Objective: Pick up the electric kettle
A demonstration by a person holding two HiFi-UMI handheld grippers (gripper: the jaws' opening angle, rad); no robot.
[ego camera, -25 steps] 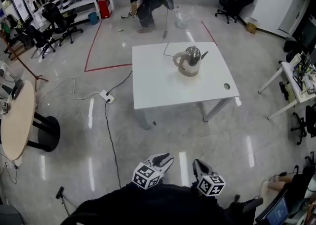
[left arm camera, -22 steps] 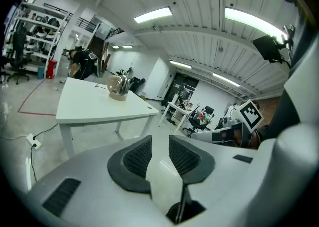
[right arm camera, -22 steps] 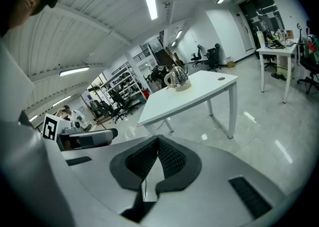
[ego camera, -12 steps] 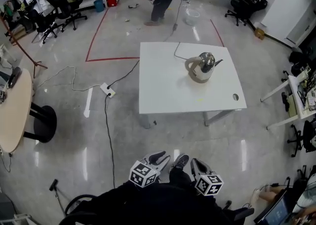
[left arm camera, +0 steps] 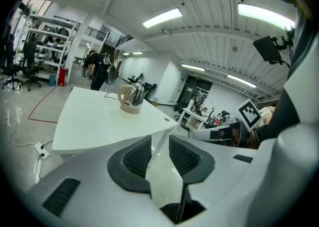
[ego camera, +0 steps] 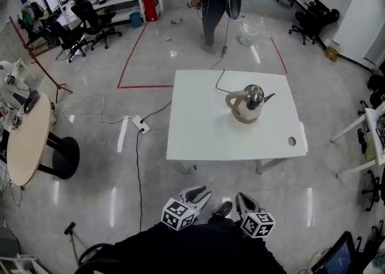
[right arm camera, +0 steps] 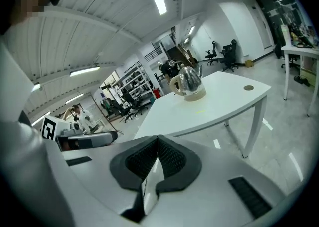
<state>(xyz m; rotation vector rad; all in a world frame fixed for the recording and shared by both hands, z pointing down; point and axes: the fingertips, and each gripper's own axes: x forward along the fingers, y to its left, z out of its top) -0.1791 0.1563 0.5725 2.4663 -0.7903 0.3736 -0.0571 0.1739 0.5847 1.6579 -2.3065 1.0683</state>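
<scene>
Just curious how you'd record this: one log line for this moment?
kettle upright on table | left gripper open, empty | right gripper shut, empty | both short of table

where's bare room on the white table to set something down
The table's left half, from the kettle to the left edge, is bare; so is the near strip. Taken: the kettle, its cord behind it, the hole at right.
</scene>
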